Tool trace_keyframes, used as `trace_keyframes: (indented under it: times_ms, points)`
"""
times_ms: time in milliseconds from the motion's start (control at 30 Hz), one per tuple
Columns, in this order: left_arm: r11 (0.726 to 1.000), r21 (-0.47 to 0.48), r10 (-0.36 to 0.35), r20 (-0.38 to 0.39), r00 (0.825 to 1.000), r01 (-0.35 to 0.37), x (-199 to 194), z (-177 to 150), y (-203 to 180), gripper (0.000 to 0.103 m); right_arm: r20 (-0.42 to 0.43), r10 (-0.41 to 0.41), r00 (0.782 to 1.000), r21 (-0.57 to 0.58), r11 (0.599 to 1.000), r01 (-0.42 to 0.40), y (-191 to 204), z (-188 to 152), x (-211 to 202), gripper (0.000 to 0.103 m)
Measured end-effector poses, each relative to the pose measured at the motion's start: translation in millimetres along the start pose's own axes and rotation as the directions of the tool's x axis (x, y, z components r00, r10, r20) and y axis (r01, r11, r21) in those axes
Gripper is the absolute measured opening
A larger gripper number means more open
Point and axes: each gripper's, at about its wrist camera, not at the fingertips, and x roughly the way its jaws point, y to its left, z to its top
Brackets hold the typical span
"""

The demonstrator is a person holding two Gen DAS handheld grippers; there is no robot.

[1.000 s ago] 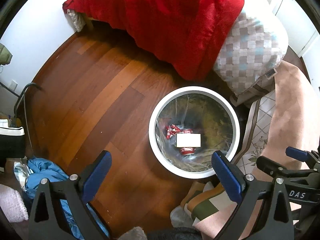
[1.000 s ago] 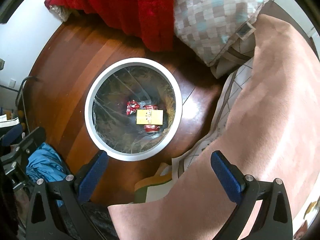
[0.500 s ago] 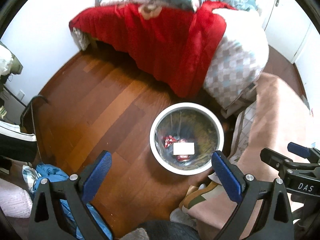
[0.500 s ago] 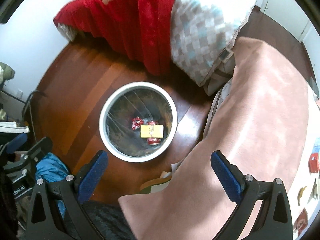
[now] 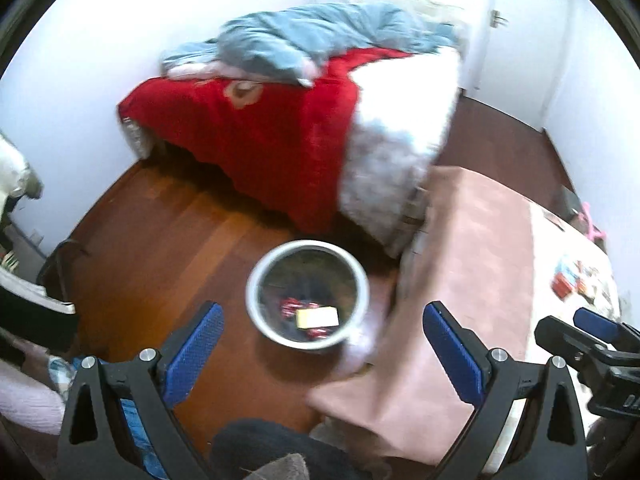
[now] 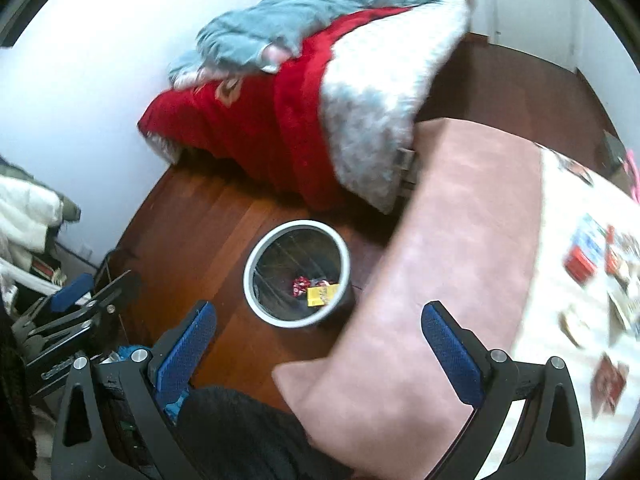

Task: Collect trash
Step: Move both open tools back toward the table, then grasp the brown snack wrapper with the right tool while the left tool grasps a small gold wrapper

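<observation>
Both your left gripper [image 5: 322, 354] and right gripper [image 6: 318, 348] are spread wide and empty. The remaining wrappers [image 6: 588, 256] lie near the white bed top's [image 6: 560, 304] far right edge; they look light, thin and crinkly, so pinch a raised edge. The bin [image 6: 297, 273] stands on the floor [image 6: 192, 216].

You see white walls [image 5: 100, 40], reddish wood floor [image 5: 160, 240], bed [image 6: 280, 128] under red blanket against wall, pink cover [image 6: 460, 220] on right.

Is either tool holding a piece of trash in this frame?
No, the left tool and the right tool are both open with nothing between their blue pads.
</observation>
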Motion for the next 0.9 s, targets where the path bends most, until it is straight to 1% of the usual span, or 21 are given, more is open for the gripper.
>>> trace_keyframes:
  times_ms: [33, 100, 200, 300, 333, 400, 467, 500, 567, 600, 633, 667, 733, 767, 833, 900]
  points:
    - [1.000, 0.013, -0.014, -0.008, 1.000, 0.014, 2, -4, -13, 0.102, 0.002, -0.007, 1.000, 0.019, 1.000, 0.007, -12, -5, -10, 0.103]
    - [0.997, 0.055, -0.053, -0.049, 0.997, 0.055, 14, -15, -49, 0.102, 0.005, -0.031, 1.000, 0.060, 0.998, 0.030, -41, -18, -27, 0.103]
    - [0.988, 0.115, -0.093, -0.113, 0.989, 0.106, 40, -33, -104, 0.102, -0.006, -0.099, 0.995, 0.131, 0.986, 0.099, -97, -39, -48, 0.103]
    - [0.976, 0.171, -0.100, -0.178, 0.979, 0.131, 69, -49, -156, 0.102, -0.049, -0.193, 0.980, 0.225, 0.954, 0.199, -170, -59, -64, 0.103]
    - [0.973, 0.185, -0.100, -0.198, 0.975, 0.137, 75, -56, -174, 0.102, -0.063, -0.207, 0.976, 0.243, 0.946, 0.216, -187, -64, -66, 0.103]
    - [0.966, 0.213, -0.094, -0.232, 0.968, 0.145, 88, -67, -205, 0.102, -0.116, -0.270, 0.956, 0.269, 0.918, 0.292, -235, -77, -65, 0.103]
    - [0.959, 0.242, -0.085, -0.260, 0.962, 0.150, 99, -75, -231, 0.102, -0.154, -0.302, 0.941, 0.274, 0.902, 0.334, -269, -84, -60, 0.103]
    - [0.955, 0.254, -0.083, -0.269, 0.960, 0.153, 103, -78, -240, 0.102, -0.181, -0.310, 0.933, 0.274, 0.896, 0.350, -287, -88, -54, 0.103]
    - [0.948, 0.277, -0.077, -0.283, 0.956, 0.159, 108, -82, -256, 0.102, -0.224, -0.293, 0.930, 0.279, 0.895, 0.349, -316, -94, -39, 0.101]
    - [0.944, 0.286, -0.077, -0.288, 0.955, 0.163, 110, -83, -262, 0.102, -0.236, -0.285, 0.929, 0.275, 0.897, 0.346, -323, -96, -32, 0.095]
    - [0.943, 0.290, -0.078, -0.290, 0.954, 0.165, 111, -83, -266, 0.102, -0.247, -0.281, 0.927, 0.271, 0.899, 0.345, -331, -98, -26, 0.085]
    - [0.941, 0.293, -0.081, -0.294, 0.952, 0.171, 113, -82, -272, 0.102, -0.258, -0.277, 0.926, 0.272, 0.898, 0.345, -336, -99, -20, 0.079]
    - [0.938, 0.286, -0.103, -0.309, 0.946, 0.195, 118, -77, -281, 0.102, -0.261, -0.263, 0.929, 0.276, 0.902, 0.333, -345, -102, -12, 0.050]
    - [0.937, 0.272, -0.126, -0.326, 0.937, 0.221, 123, -73, -286, 0.102, -0.255, -0.258, 0.932, 0.282, 0.902, 0.327, -348, -102, -11, 0.044]
    - [0.928, 0.273, -0.156, -0.333, 0.930, 0.254, 127, -66, -298, 0.102, -0.222, -0.233, 0.947, 0.327, 0.897, 0.297, -359, -105, -17, 0.040]
    - [0.919, 0.277, -0.180, -0.340, 0.923, 0.282, 129, -59, -305, 0.102, -0.183, -0.206, 0.961, 0.380, 0.887, 0.263, -369, -106, -25, 0.038]
